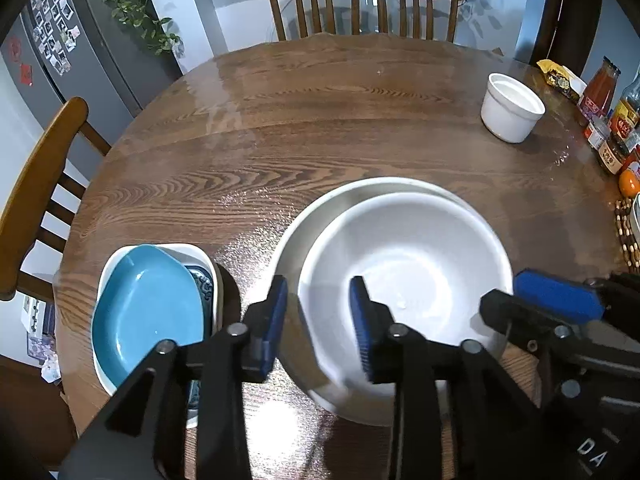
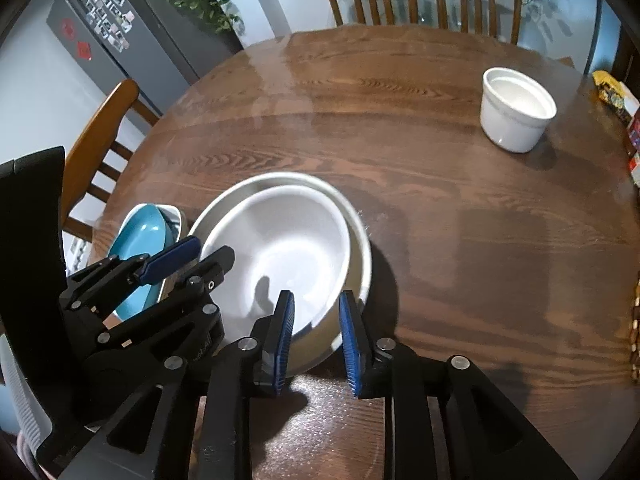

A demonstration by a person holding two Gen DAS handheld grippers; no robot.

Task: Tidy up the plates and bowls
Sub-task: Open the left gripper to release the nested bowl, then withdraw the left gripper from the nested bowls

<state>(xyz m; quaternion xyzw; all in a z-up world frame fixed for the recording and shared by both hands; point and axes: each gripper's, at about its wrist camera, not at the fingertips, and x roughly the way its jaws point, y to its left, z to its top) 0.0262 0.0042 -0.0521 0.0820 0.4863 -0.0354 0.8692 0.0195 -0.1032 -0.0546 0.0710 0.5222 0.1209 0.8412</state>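
Note:
A white bowl (image 1: 408, 264) sits nested inside a wider white bowl (image 1: 360, 188) on the round wooden table (image 1: 320, 120). My left gripper (image 1: 320, 324) straddles the bowls' left rim, one pad outside and one inside. The pads stand off the rim, so it is open. In the right wrist view my right gripper (image 2: 316, 344) straddles the near rim of the nested bowl (image 2: 288, 240) and the wider bowl (image 2: 356, 216) in the same loose way, open. Each gripper shows in the other's view: the right gripper (image 1: 560, 300), the left gripper (image 2: 172, 260).
A blue plate (image 1: 148, 312) lies in a white patterned dish (image 1: 200, 256) left of the bowls. A small white pot (image 1: 512, 106) stands far right on the table. Sauce bottles and jars (image 1: 608, 120) and an orange (image 1: 628, 182) crowd the right edge. Wooden chairs (image 1: 316, 4) ring the table.

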